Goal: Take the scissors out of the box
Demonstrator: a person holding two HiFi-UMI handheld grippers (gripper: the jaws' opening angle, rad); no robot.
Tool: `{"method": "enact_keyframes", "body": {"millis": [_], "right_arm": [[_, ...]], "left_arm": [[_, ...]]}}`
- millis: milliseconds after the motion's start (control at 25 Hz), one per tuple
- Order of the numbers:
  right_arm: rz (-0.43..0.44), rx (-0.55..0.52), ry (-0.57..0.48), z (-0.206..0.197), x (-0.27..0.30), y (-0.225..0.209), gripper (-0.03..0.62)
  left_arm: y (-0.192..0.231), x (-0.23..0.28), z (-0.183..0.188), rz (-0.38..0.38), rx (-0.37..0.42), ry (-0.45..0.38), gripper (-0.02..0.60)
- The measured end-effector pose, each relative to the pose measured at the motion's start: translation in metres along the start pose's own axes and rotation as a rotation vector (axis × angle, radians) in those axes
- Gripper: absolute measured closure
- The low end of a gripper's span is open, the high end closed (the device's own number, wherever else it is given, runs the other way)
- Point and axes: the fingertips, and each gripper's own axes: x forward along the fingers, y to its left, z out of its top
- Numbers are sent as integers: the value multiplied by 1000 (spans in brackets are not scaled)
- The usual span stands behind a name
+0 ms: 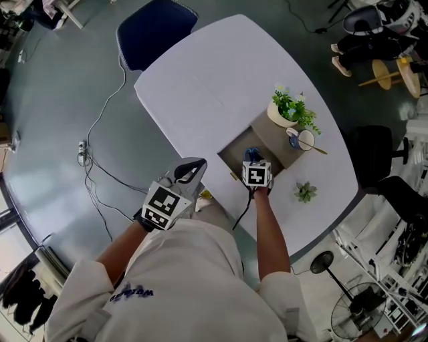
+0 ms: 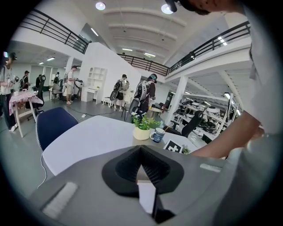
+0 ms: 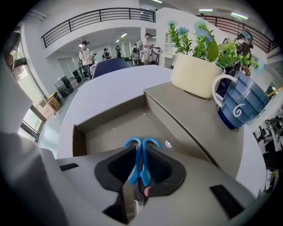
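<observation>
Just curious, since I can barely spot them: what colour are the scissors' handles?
Blue. The scissors show best in the right gripper view.

Bright, even indoor light. Glare from ceiling lamps (image 2: 101, 5) in left gripper view. White bench (image 1: 200, 80) near blown out in head view; shadows soft, box (image 3: 110, 132) interior dimmer. Gripper views: strong fisheye, dark vignetted corners. Close-up fingers (image 3: 117, 170) slightly soft; bkgd sharp.
</observation>
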Motion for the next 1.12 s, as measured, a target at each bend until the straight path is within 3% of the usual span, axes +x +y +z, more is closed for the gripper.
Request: {"method": "enact_keyframes", "body": {"millis": [560, 840, 1120], "right_arm": [[13, 13, -15, 3, -11, 2, 513], [-22, 130, -176, 16, -48, -17, 513], [-48, 182, -359, 33, -110, -17, 516]], "left_arm": [[0, -14, 2, 5, 13, -2, 578], [-10, -13, 5, -5, 40, -19, 578], [-26, -28, 19, -8, 100, -64, 578]]}}
